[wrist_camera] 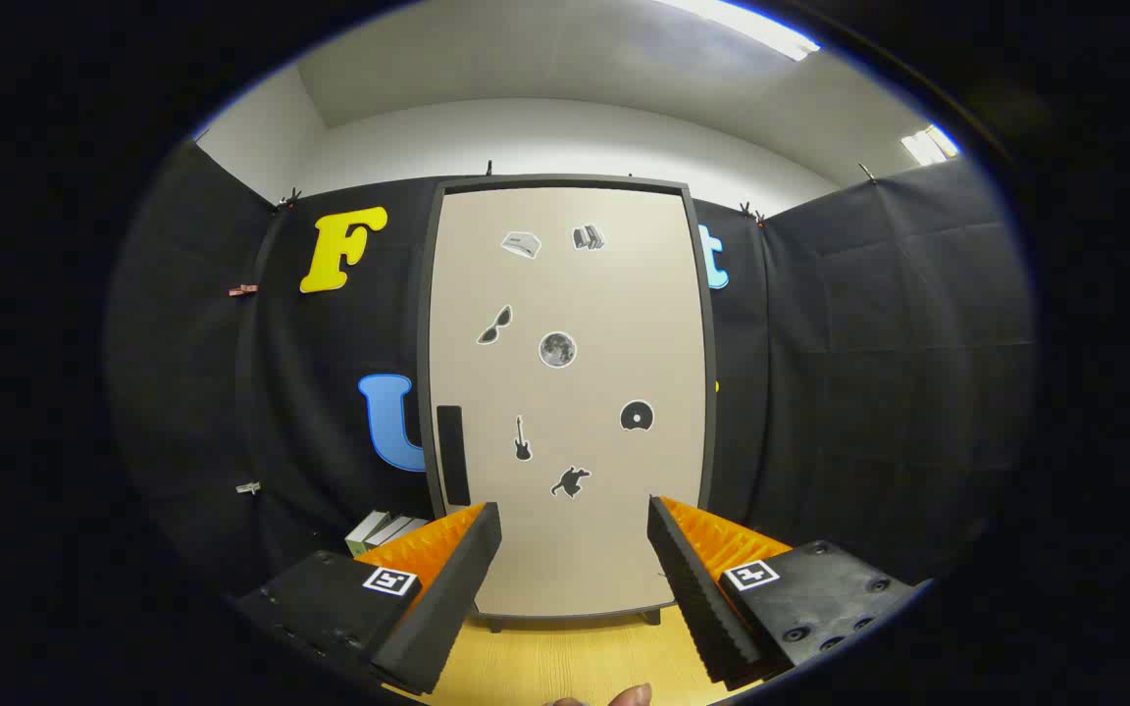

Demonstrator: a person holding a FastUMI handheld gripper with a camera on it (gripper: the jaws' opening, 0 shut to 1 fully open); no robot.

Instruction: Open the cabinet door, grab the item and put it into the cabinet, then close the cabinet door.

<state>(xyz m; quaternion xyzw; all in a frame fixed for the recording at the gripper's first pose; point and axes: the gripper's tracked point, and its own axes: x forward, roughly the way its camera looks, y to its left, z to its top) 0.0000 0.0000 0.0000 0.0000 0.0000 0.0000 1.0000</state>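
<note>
Fingers (575,588) spread wide, nothing between them but bare table (565,662) and, beyond, the lower part of the door. A fingertip (636,694) of the person shows at 6 o'clock, just under the gap.

Table: light wood, running forward to the foot of the cabinet (565,392).

Cabinet stands upright dead ahead, at 12 o'clock from the fingers, dark frame, pale door (585,549) flat and closed. Small stickers scattered over the door face.

Handle (453,453): dark bar on the door's left edge, long axis vertical. It lies at about 11 o'clock from the gap, just above and slightly left of the left finger's tip, and still beyond it, not touching. Hinges judged to be on the right, so the door should swing from the left.

Books (384,529): a few lie on the table beside the cabinet's lower left corner, at 10 o'clock, partly hidden behind the left finger. Likely the item to stow; cannot tell more.

Task at its start: door not yet opened. The coming move turns on shifting left and forward so the vertical handle sits between the fingers.
</note>
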